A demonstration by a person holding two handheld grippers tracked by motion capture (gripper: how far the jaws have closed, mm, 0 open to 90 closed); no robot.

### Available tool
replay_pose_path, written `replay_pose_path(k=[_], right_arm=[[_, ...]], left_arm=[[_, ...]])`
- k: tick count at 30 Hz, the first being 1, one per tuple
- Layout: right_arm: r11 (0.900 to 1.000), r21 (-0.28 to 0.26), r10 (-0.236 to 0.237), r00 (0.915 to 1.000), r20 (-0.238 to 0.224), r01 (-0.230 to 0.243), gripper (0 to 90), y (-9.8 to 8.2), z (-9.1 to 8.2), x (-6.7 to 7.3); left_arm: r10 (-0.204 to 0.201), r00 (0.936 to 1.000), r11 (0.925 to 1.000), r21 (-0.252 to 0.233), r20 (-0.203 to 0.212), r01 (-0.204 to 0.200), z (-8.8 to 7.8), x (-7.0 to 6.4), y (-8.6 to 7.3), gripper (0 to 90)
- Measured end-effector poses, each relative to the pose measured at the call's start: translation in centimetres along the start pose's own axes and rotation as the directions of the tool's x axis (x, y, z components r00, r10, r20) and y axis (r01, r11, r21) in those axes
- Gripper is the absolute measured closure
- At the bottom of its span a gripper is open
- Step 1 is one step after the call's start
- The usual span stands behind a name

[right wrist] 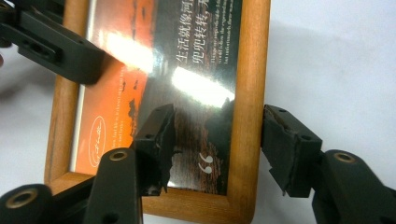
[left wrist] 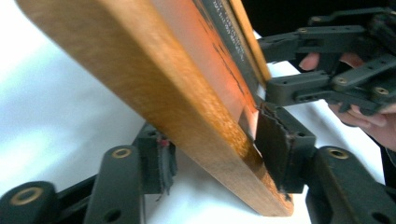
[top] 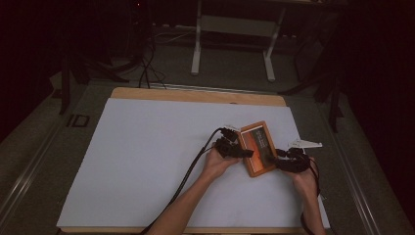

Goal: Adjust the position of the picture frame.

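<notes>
Okay, left gripper (left wrist: 215, 158) is clamped on the near rail of the picture frame (left wrist: 154, 79), with fingers front and back. Right gripper (right wrist: 219, 144) is released. Its fingers straddle the opposite rail, the outer one clear of the wood and the inner one over the glass. Frame sits right of centre on the white worktop (top: 147, 161), between my hands. To do this well, I'd close right on wood, not glass, and keep both hands level. Left gripper view shows the rail tipped up off the worktop; high view reads it nearly flat. Right gripper view shows the print's text, which is illegible from above.
</notes>
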State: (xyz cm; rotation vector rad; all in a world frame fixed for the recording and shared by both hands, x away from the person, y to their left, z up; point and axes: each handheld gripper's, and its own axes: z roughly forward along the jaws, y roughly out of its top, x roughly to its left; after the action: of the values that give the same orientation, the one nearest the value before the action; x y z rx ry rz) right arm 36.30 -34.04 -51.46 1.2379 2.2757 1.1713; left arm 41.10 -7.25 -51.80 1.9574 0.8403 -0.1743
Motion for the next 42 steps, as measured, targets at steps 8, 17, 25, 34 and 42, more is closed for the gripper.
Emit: replay_pose_path(k=[8, 17, 25, 34, 42], right_arm=[[0.999, -0.021, -0.028, 0.9989, -0.037, 0.028, 45.5, 0.3, -1.0, -0.3], [0.995, -0.099, -0.025, 0.9906, -0.135, 0.012, 34.4, 0.2, -2.0, -0.9], [0.993, -0.114, -0.043, 0.9851, -0.167, 0.024, 33.5, 0.4, -2.3, -0.5], [0.993, -0.089, -0.09, 0.9839, -0.154, 0.077, 39.2, 1.4, -1.5, 1.3], [0.989, -0.127, -0.1, 0.9797, -0.174, 0.078, 44.7, 2.3, -1.0, 2.7]], left_arm=[[0.174, 0.9823, 0.9844, -0.016, -0.07, -0.175, -0.7, -3.3, 0.1, 55.2], [0.235, 0.9713, 0.9715, -0.025, -0.039, -0.236, -1.1, -5.4, 0.0, 64.2], [0.241, 0.9703, 0.9696, -0.039, -0.02, -0.242, -1.9, -5.5, 0.0, 68.9], [0.224, 0.9735, 0.9695, -0.091, -0.044, -0.228, -4.6, -4.8, 0.0, 69.2], [0.218, 0.975, 0.9695, -0.105, -0.044, -0.221, -6.8, -3.9, -0.3, 69.1]])
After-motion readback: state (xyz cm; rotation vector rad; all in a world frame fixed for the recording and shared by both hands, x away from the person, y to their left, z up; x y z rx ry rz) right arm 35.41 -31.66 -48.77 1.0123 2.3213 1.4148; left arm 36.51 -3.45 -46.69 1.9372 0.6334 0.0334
